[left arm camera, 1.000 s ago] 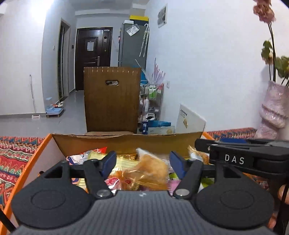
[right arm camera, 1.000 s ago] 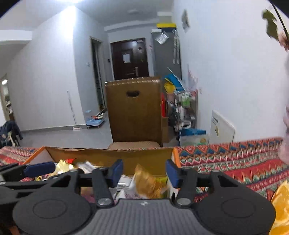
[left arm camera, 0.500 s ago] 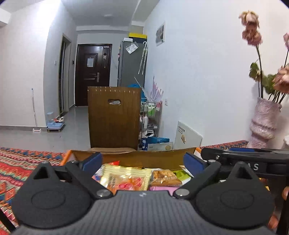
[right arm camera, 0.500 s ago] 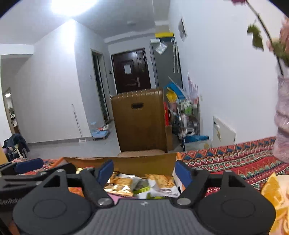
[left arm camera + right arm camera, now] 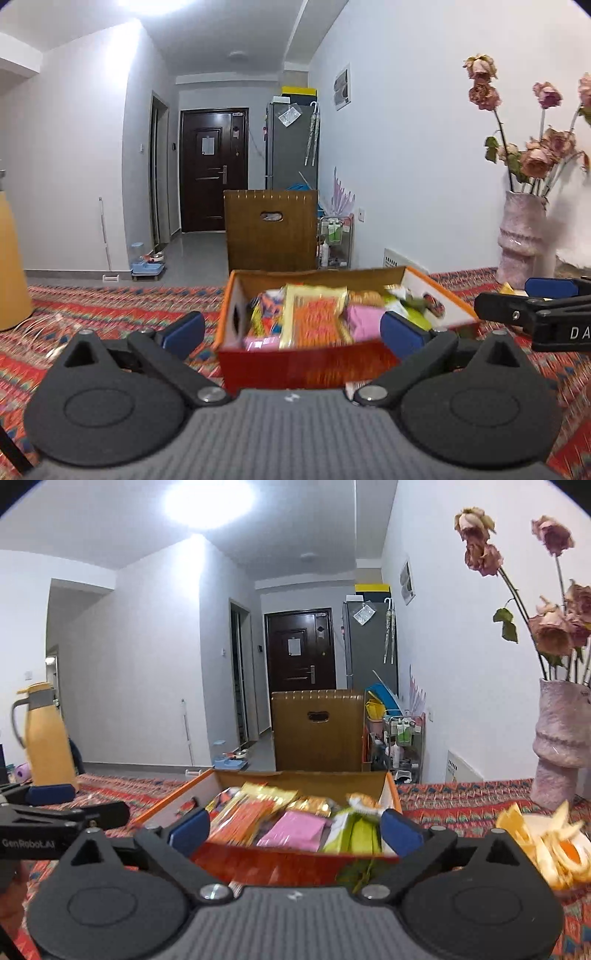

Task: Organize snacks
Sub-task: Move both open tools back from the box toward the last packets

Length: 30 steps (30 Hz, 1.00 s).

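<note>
An orange cardboard box (image 5: 295, 363) sits on the patterned red tablecloth, filled with several snack packets. Among them are an orange-yellow packet (image 5: 317, 317) and a pink one (image 5: 364, 325). My left gripper (image 5: 291, 328) hovers short of the box's near wall, its jaws opening wide and holding nothing. In the right wrist view the same box (image 5: 288, 864) shows a pink packet (image 5: 295, 830) and a green one (image 5: 356, 830). My right gripper (image 5: 294, 825) also stands back from the box, jaws opening, nothing gripped. Each gripper's arm shows at the edge of the other's view.
A pink vase of dried roses (image 5: 561, 738) stands at the right on the cloth, with orange peels (image 5: 546, 842) in front of it. A yellow thermos jug (image 5: 48, 738) stands at the left. Behind the table is a wooden chair back (image 5: 271, 230).
Both grippers have drawn back from over the box and their jaws have spread wide. The snacks that were between the fingers now lie in the box, which shows whole.
</note>
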### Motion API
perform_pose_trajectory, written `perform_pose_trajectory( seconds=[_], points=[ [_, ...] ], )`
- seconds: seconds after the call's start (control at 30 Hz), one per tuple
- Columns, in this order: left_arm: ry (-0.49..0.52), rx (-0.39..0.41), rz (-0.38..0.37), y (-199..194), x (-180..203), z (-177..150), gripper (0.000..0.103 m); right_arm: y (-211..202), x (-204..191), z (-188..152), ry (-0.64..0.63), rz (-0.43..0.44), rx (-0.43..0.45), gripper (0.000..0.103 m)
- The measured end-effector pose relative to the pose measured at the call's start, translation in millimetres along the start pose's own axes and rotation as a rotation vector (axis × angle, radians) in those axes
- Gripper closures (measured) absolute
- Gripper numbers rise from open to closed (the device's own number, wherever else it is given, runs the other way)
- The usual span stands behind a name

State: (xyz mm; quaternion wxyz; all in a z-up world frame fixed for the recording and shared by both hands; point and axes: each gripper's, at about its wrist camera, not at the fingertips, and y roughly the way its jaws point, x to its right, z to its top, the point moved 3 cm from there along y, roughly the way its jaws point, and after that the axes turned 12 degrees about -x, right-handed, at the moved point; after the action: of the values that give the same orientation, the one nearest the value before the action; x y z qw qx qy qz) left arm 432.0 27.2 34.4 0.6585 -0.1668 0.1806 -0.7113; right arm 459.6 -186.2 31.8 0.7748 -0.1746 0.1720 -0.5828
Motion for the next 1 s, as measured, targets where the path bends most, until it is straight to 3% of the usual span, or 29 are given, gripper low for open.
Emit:
perform_pose_trajectory(
  seconds=[0.3,0.43,0.67,1.0],
  points=[
    [-0.070,0.000,0.023,-95,-17,-63,0.000,-74,-34,-68,-0.021,0.016,-0.046,0.003],
    [-0.052,-0.004,0.030,-122,-14,-93,0.000,-97,-46,-96,-0.038,0.006,-0.069,0.002],
    [-0.041,-0.022,0.016,-146,-6,-120,0.000,-128,-59,-130,-0.004,0.007,-0.095,0.002],
    [-0.048,-0.005,0.011,-152,-4,-127,0.000,-140,-56,-139,0.027,-0.007,-0.106,0.002]
  ],
)
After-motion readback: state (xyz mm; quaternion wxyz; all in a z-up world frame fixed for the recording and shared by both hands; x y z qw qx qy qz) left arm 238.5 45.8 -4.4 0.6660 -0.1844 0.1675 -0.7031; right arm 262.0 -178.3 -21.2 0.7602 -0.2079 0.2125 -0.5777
